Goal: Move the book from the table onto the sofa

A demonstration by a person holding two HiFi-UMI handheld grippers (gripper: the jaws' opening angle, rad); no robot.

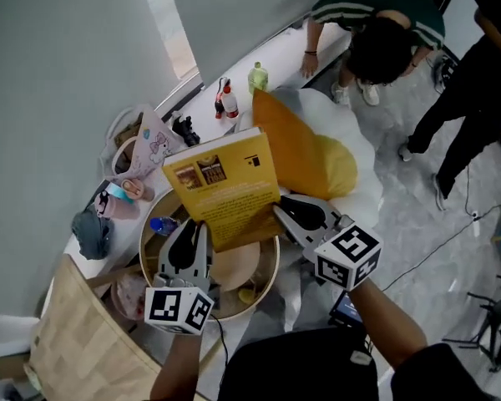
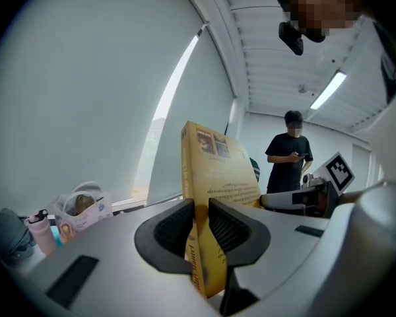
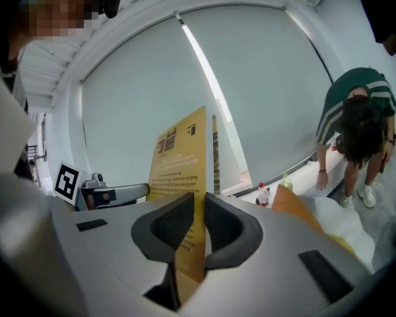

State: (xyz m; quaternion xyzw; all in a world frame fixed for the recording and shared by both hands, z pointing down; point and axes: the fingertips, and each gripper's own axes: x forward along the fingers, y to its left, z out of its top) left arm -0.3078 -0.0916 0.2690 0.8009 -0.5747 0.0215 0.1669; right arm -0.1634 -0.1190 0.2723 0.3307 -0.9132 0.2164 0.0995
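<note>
A yellow book (image 1: pixel 224 186) hangs in the air above the round table (image 1: pixel 270 284), back cover up, held from both near corners. My left gripper (image 1: pixel 194 225) is shut on the book (image 2: pixel 214 177) at its spine side; the black pads clamp it from both sides. My right gripper (image 1: pixel 280 212) is shut on the book (image 3: pixel 185 170) at its other edge, pads pressed on the cover. Beyond the book lies the sofa (image 1: pixel 363 153) under white cloth, with an orange-yellow cushion (image 1: pixel 305 153) on it.
A windowsill holds bottles (image 1: pixel 226 100), a green bottle (image 1: pixel 257 77), a patterned bag (image 1: pixel 142 149) and a pink flask (image 1: pixel 121 199). A person in a green top (image 1: pixel 376 23) bends over near the sofa; another in black (image 1: pixel 476 90) stands at right. A woven panel (image 1: pixel 75 341) leans at lower left.
</note>
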